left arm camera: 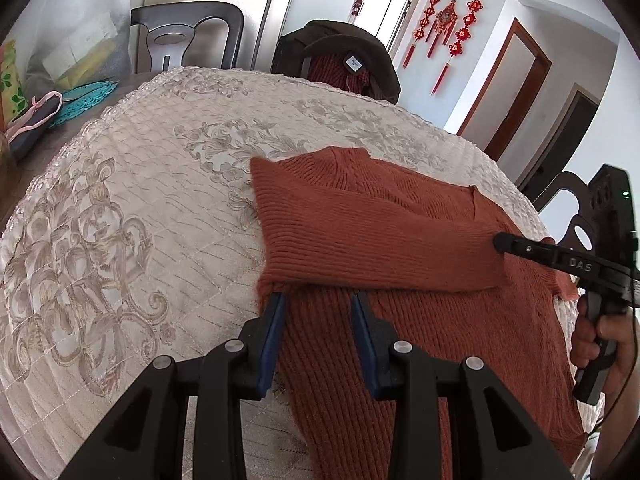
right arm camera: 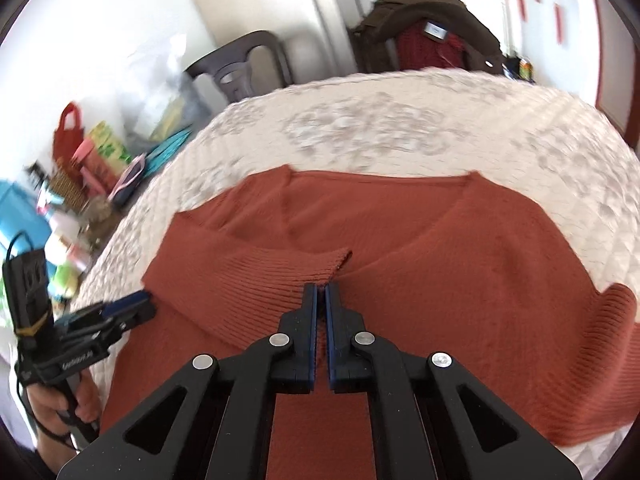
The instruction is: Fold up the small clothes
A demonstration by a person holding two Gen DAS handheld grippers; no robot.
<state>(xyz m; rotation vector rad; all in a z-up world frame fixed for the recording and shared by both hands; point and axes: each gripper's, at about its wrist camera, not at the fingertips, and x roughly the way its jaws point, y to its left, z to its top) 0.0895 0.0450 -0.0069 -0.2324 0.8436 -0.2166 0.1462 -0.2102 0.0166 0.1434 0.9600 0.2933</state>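
A rust-orange knit sweater (left arm camera: 420,320) (right arm camera: 460,260) lies flat on the cream quilted cover (left arm camera: 140,200) (right arm camera: 400,120). One ribbed sleeve (left arm camera: 380,236) (right arm camera: 256,280) is folded across its chest. My left gripper (left arm camera: 318,306) (right arm camera: 136,304) stands open at the sweater's left edge, just below the folded sleeve, and its blue pads (left arm camera: 272,332) do not press the knit lying between them. My right gripper (right arm camera: 321,288) (left arm camera: 498,240) is shut, with its tips right at the sleeve's cuff (right arm camera: 332,264). No fabric shows pinched between its pads.
Two dark chairs stand behind the table, one bare (left arm camera: 188,36) and one draped with a brown coat (left arm camera: 340,48) (right arm camera: 432,24). Bags and boxes (right arm camera: 92,152) crowd the table's far left. A hand (left arm camera: 600,340) (right arm camera: 60,408) holds each gripper's handle.
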